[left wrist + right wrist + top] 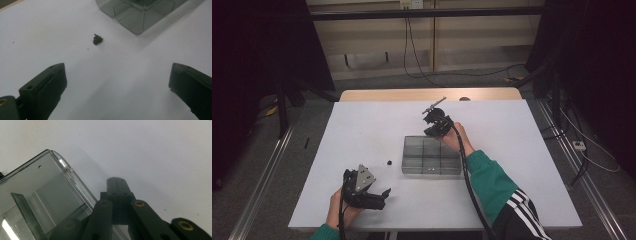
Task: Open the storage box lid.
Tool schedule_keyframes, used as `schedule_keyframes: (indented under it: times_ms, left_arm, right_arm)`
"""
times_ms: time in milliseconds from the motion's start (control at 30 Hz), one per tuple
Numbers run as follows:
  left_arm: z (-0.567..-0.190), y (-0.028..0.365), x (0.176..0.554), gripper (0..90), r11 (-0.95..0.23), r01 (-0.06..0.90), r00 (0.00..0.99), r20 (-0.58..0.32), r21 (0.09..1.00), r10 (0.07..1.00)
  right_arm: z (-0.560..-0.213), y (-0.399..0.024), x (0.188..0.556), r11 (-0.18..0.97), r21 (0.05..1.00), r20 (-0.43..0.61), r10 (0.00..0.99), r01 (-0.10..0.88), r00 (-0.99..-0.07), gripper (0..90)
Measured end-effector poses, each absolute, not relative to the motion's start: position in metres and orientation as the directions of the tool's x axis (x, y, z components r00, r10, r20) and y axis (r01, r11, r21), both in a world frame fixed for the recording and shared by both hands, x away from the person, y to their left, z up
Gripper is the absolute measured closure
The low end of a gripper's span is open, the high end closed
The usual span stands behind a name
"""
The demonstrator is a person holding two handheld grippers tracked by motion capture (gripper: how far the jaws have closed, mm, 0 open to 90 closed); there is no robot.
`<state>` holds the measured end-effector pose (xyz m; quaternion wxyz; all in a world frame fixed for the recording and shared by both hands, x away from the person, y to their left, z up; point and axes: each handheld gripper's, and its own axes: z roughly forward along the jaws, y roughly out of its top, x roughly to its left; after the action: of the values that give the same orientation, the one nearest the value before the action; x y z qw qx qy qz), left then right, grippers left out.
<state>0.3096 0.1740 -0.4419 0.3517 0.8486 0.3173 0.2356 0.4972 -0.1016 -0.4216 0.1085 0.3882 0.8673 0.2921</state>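
Note:
A clear plastic compartment box (431,156) lies in the middle of the white table (362,125). A small black part (388,162) rests on the table just left of the box; the left gripper view has the small black part (97,39) ahead of the jaws, near the box corner (137,15). My left gripper (382,195) sits near the front edge, jaws wide apart and nothing between them. My right gripper (431,120) hovers at the box's far edge (75,185), its jaws pressed together with nothing visible between them, tips (116,181) over bare table beside the box.
The table's wooden far edge (427,94) shows behind the white top. Cables (412,55) run over the floor beyond it, and rails (262,175) flank the table on both sides.

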Motion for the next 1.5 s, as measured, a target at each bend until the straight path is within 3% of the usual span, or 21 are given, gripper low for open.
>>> schedule_keyframes:
  times_ms: [633, 900, 1000, 1267, 1500]
  left_arm:
    - [-0.442, 0.174, 0.31, 1.6, -0.547, 0.376, 0.686, 0.172, 0.748, 0.707]
    - [-0.442, 0.175, 0.31, 1.6, -0.543, 0.375, 0.685, 0.17, 0.751, 0.708]
    - [-0.442, 0.175, 0.31, 1.6, -0.545, 0.374, 0.686, 0.172, 0.75, 0.707]
    - [-0.442, 0.175, 0.311, 1.5, -0.544, 0.374, 0.685, 0.172, 0.751, 0.708]
    - [-0.441, 0.177, 0.31, 1.4, -0.535, 0.374, 0.681, 0.168, 0.757, 0.713]
  right_arm:
    - [-0.424, -0.103, 0.486, 0.525, 0.599, 0.056, 0.726, 0.604, -0.686, 90.0]
    - [-0.408, -0.117, 0.472, 0.482, 0.652, 0.075, 0.727, 0.585, -0.683, 90.0]
    - [-0.402, -0.124, 0.464, 0.463, 0.664, 0.094, 0.727, 0.587, -0.68, 80.6]
    - [-0.395, -0.147, 0.439, 0.427, 0.695, 0.12, 0.725, 0.579, -0.679, 65.4]
    - [-0.395, -0.163, 0.417, 0.416, 0.703, 0.13, 0.723, 0.577, -0.679, 39.5]
